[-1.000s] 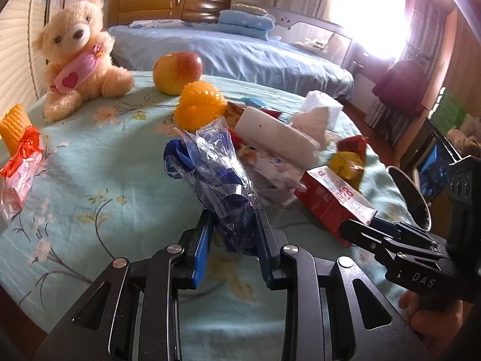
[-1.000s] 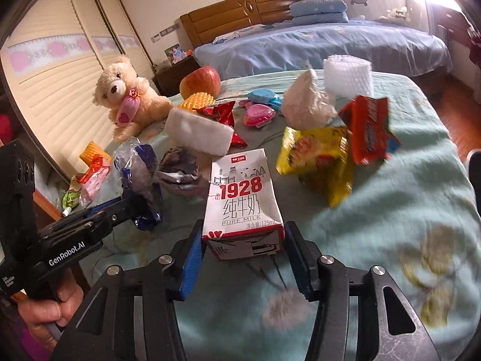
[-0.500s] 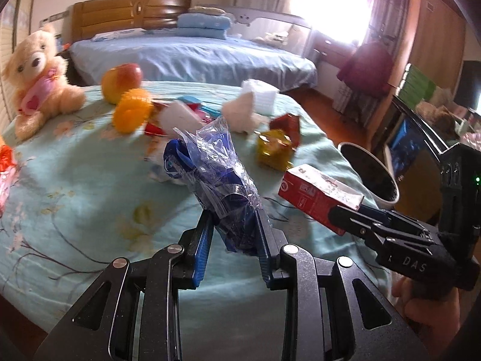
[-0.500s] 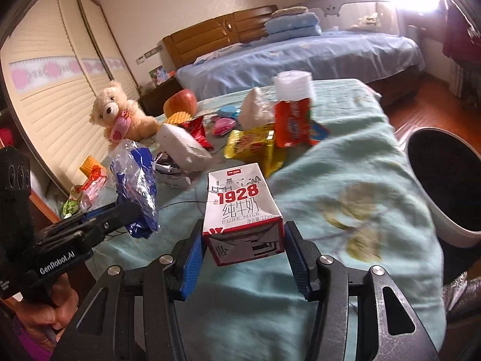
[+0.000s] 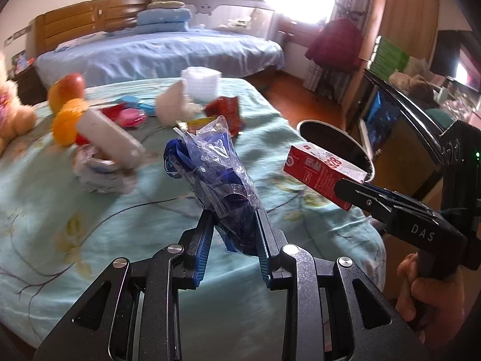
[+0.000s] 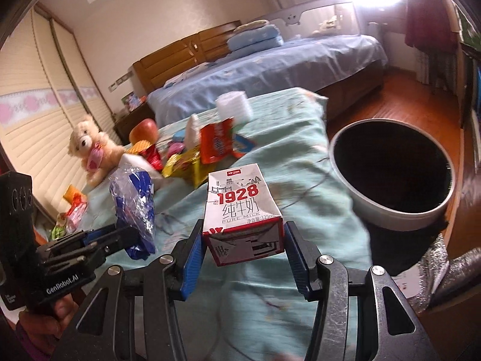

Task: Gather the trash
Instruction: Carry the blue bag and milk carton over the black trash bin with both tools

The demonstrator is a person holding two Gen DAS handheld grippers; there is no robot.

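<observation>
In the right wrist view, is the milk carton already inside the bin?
No: the milk carton sits clamped between the jaws of the right gripper over the green bedspread, with the bin off to its right.

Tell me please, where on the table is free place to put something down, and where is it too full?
The tablecloth is bare along its side nearest the bin, and in the near strip in front of the milk carton and blue plastic wrapper. It is crowded farther back: snack packets, white foam block, apple, teddy bear.
</observation>
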